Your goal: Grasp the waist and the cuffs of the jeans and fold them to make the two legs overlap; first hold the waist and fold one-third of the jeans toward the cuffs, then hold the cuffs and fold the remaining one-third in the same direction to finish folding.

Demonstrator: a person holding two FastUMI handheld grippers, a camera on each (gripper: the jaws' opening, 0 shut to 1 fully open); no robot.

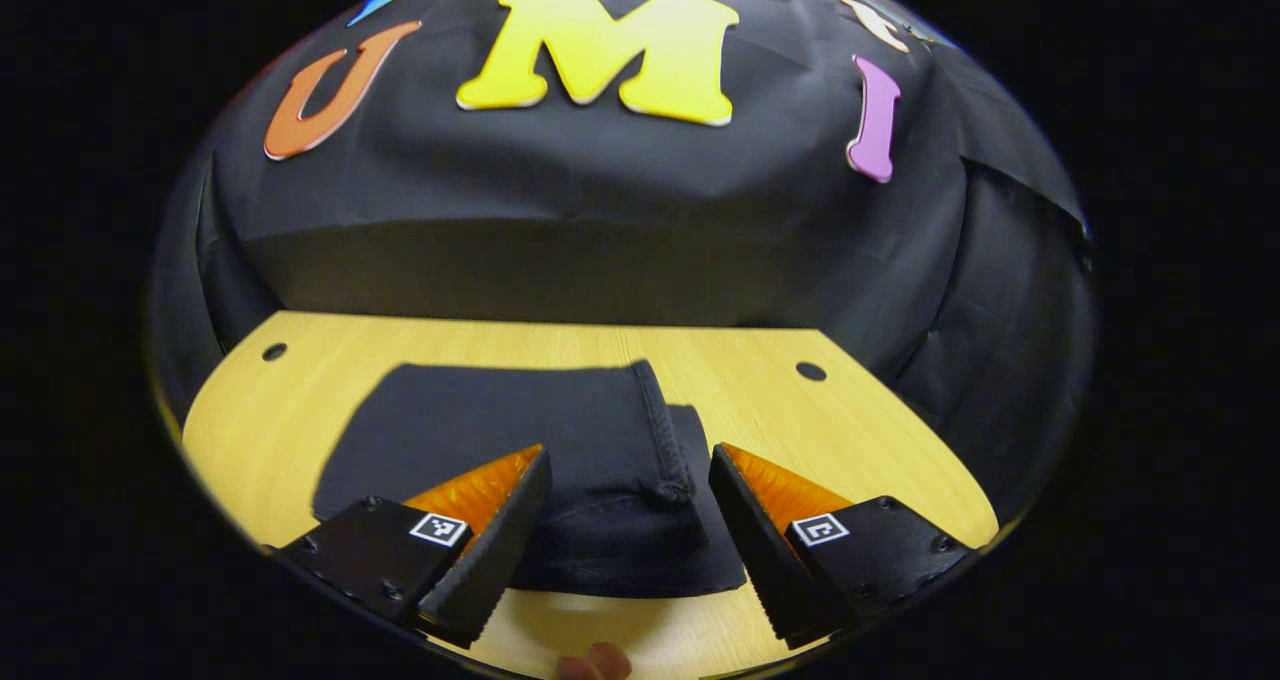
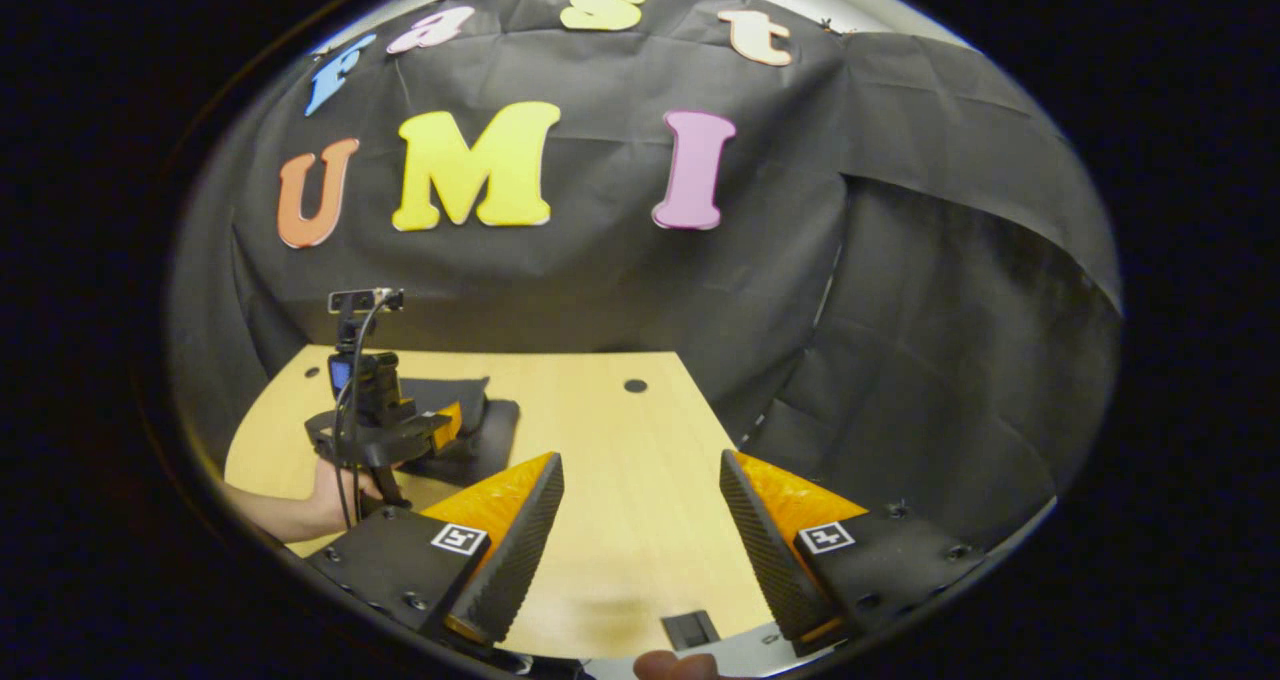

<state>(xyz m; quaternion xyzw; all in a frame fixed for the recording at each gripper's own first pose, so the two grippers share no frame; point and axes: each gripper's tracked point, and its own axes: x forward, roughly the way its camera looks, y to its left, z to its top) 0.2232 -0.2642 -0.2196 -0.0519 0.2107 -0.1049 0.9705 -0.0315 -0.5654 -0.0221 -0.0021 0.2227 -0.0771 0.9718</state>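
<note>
Dark, near-black denim jeans (image 1: 520, 440) lie on a pale wooden table (image 1: 880, 430), already folded into a compact rectangle with a thick stitched hem running across the top layer. In the left gripper view, the bundle sits at twelve o'clock from the left gripper (image 1: 628, 520), whose jaws stand wide apart over the near edge of the cloth without pinching it.

In the right gripper view, the right gripper (image 2: 640, 550) hovers over bare tabletop, jaws likewise spread and empty. At about ten o'clock from it, well apart, the left gripper (image 2: 440, 430) appears again, held by a person's hand (image 2: 330, 500) and resting at the folded jeans (image 2: 480, 430). A small dark block (image 2: 690, 628) lies at the table's near edge, at six o'clock.

Judging by the tidy stack, the folding looks close to finished, probably at or after the last third. If anything remains, the next move calls for closing the left jaws on the near edge to square the layers, or simply lifting away without dragging the cloth.

Counted: one pair of jeans, two grippers, one table with two round holes (image 1: 811, 371) near its far corners, and one small dark block.
</note>
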